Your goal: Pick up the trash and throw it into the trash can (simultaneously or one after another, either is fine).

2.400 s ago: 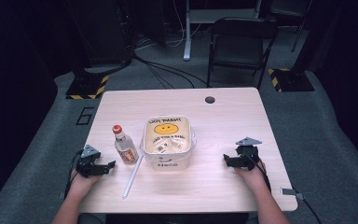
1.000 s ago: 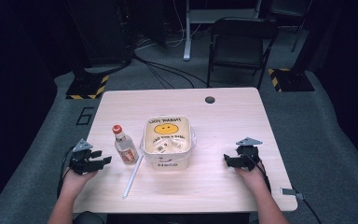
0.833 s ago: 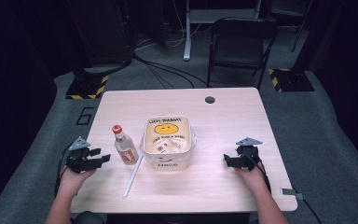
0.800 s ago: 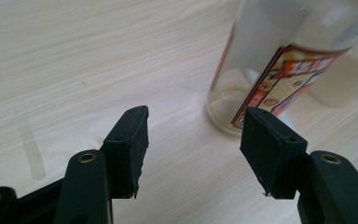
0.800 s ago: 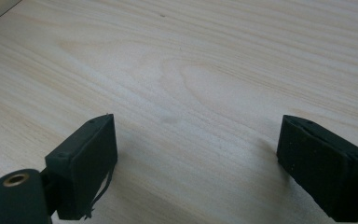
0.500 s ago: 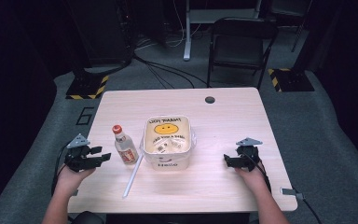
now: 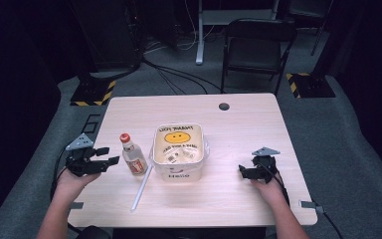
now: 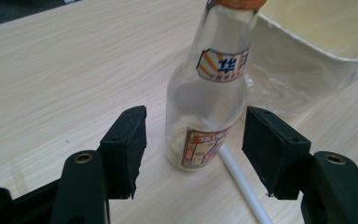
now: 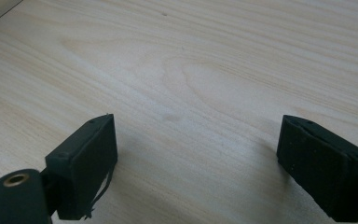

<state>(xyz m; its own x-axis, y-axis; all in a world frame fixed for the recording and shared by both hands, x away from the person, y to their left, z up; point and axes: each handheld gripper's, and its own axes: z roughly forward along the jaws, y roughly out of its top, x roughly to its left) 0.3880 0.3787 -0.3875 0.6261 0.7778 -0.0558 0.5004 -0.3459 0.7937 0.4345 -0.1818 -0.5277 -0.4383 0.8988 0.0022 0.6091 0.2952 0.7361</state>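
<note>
A small clear glass bottle (image 7: 134,156) with a red cap and paper labels stands upright on the wooden table (image 7: 238,119). It is left of a pale plastic tub (image 7: 177,150) printed with a yellow smiley face. A white straw (image 7: 142,188) lies in front of the two. My left gripper (image 7: 110,155) is open just left of the bottle and points at it. In the left gripper view the bottle (image 8: 208,93) stands beyond the spread jaws, the straw (image 8: 242,182) beside its base. My right gripper (image 7: 242,172) rests open on bare table at the right, nothing between its jaws.
A round cable hole (image 7: 224,106) sits near the table's far edge. A black folding chair (image 7: 258,47) stands beyond the table, with cables on the grey floor. The tub's wall (image 8: 303,65) rises just right of the bottle.
My left gripper drew back to the table's left edge, then shifted slightly up and toward the bottle. The right gripper, bottle, tub and straw have stayed put.
</note>
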